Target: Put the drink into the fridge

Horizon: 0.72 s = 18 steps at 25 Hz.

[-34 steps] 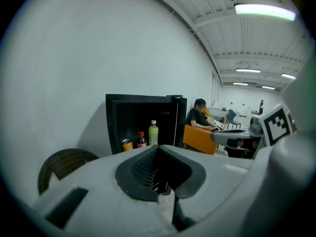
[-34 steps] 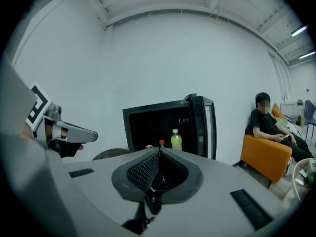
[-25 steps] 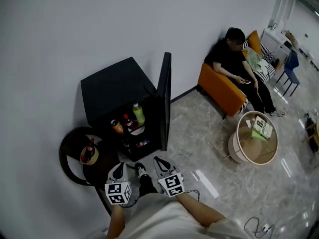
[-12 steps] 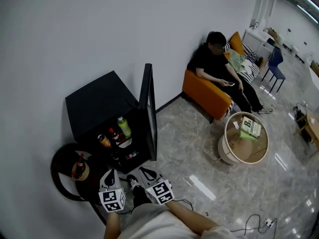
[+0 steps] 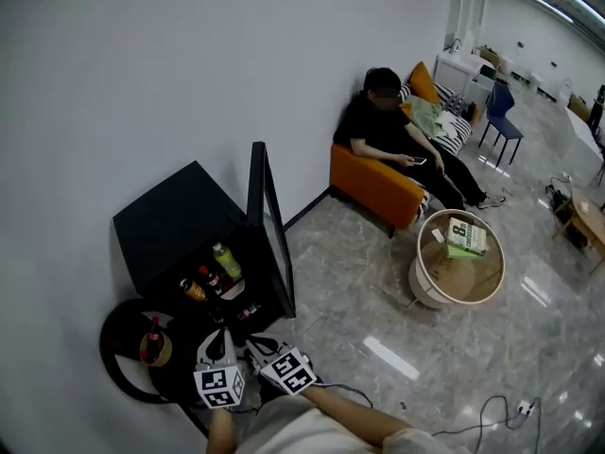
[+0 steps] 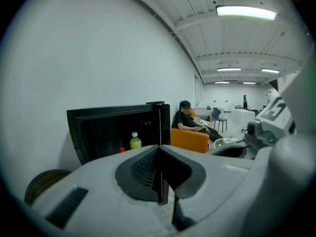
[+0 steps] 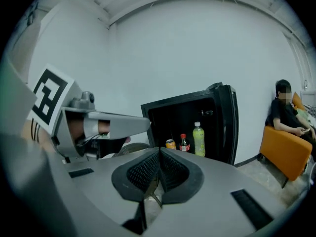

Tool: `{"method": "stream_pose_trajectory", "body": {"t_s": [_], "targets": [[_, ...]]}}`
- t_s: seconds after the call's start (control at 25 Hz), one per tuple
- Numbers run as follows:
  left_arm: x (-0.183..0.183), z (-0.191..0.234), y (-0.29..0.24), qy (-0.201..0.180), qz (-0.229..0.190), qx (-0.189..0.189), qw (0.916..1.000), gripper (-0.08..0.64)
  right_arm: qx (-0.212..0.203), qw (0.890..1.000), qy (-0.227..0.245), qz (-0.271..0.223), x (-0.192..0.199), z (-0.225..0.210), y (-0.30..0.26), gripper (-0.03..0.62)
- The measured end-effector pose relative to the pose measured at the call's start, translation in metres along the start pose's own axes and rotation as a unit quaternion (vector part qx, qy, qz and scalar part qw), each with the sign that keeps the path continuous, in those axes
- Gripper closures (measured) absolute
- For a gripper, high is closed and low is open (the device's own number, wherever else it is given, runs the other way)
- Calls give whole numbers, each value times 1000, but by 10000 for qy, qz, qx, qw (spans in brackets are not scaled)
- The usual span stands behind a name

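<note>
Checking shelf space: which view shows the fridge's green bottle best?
The right gripper view: the green bottle stands upright, nearly whole, in the open fridge. The left gripper view shows only its upper part over the left gripper; the head view shows it tiny.

The left grey two-jaw gripper (image 5: pixel 219 340) and the right grey two-jaw gripper (image 5: pixel 257 346) are held side by side, just in front of the open black mini fridge (image 5: pixel 168 227). Both point toward it and tilt slightly downward. Each has its jaws pressed together with nothing between them. The bare forearms (image 5: pixel 352 426) trail back behind them.
</note>
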<state>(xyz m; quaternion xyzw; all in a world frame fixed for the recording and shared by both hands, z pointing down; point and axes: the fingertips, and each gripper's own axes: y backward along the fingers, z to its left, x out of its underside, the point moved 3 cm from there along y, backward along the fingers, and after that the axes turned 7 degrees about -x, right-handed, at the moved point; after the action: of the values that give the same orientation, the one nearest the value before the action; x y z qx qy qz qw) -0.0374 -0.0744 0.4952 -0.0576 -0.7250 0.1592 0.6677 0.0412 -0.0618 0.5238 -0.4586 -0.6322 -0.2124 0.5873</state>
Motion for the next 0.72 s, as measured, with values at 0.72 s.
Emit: {"method": "stream_pose_trajectory", "body": {"t_s": [0.72], "targets": [[4,11,21,610,168,-448,9970,551,-90,9992,342,-170,-11,0,-4,584]]}}
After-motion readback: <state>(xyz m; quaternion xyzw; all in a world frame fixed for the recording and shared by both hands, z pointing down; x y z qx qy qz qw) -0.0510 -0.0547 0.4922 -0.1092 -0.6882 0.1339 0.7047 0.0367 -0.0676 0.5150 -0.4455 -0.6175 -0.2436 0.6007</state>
